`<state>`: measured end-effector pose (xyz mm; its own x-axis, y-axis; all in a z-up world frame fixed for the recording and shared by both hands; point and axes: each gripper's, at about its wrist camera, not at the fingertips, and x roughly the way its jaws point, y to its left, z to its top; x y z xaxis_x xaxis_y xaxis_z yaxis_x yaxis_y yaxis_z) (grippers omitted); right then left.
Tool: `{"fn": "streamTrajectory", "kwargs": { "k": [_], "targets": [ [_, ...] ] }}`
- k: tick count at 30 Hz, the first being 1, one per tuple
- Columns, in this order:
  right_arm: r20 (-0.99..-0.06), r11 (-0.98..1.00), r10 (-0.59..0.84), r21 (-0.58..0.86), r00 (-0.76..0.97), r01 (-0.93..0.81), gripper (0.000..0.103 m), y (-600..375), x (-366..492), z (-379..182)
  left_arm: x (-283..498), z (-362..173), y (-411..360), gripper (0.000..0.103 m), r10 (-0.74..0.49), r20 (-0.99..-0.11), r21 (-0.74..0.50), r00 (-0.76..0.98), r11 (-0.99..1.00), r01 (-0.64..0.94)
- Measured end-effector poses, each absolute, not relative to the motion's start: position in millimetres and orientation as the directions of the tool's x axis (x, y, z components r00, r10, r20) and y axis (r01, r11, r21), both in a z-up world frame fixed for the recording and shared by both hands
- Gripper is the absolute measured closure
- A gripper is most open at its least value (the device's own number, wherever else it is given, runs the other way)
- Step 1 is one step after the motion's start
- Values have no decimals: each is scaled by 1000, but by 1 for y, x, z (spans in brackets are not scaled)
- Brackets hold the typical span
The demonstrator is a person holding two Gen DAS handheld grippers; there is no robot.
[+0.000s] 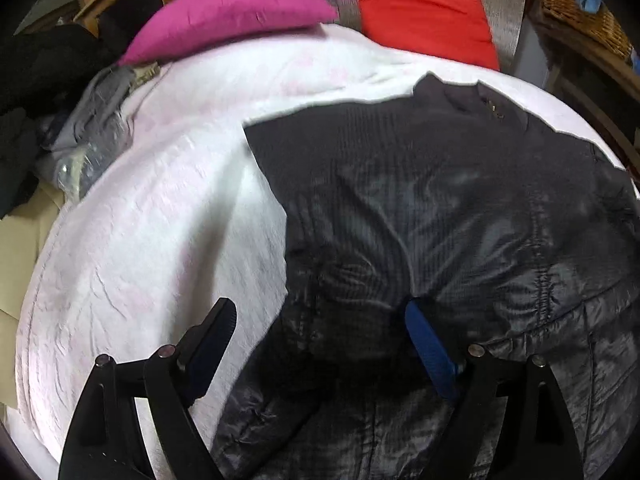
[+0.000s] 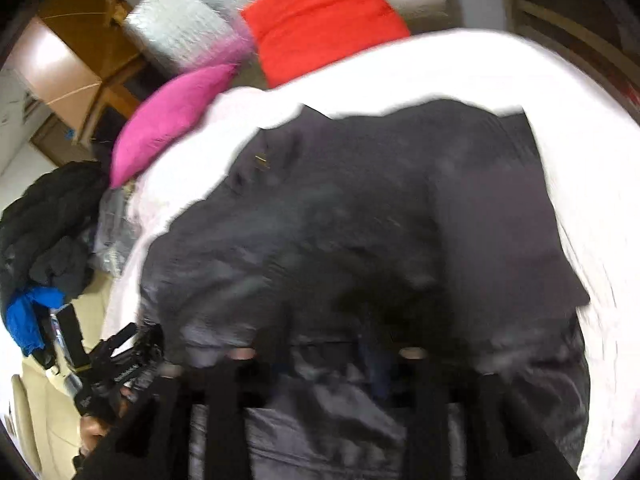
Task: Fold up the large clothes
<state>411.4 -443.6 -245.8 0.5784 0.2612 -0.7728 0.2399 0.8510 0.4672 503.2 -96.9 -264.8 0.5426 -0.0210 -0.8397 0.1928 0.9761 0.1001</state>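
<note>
A large dark quilted jacket [image 1: 440,208] lies spread on a white bedspread [image 1: 160,220]. My left gripper [image 1: 320,320] is open, its fingers wide apart over the jacket's near left edge, with the blue pad [image 1: 430,348] on the right finger touching the fabric. In the right wrist view the jacket [image 2: 360,220] fills the middle. My right gripper [image 2: 328,360] is low against the jacket and its fingertips are hidden under blurred fabric. The left gripper also shows at the lower left of the right wrist view [image 2: 116,364].
A magenta cushion [image 1: 228,16] and a red cushion [image 1: 424,8] lie at the head of the bed. A heap of dark and grey clothes [image 2: 52,232] sits off the left side. A wicker basket [image 1: 576,4] stands at the far right.
</note>
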Motion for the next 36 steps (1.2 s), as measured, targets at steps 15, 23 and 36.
{"fn": "streamTrajectory", "kwargs": {
  "k": [15,23,36],
  "targets": [
    [-748,844,193,457,635,281,39,-472,262,-197,437,-232,-56,16,-112,-785,20,609,978,206],
    [-791,815,216,469,573,341,39,-475,173,-229,384,-233,-18,16,-119,-756,10,644,981,193],
    [-840,764,204,458,503,454,39,-468,144,-287,293,-265,50,16,-83,-815,-31,574,994,100]
  ]
}}
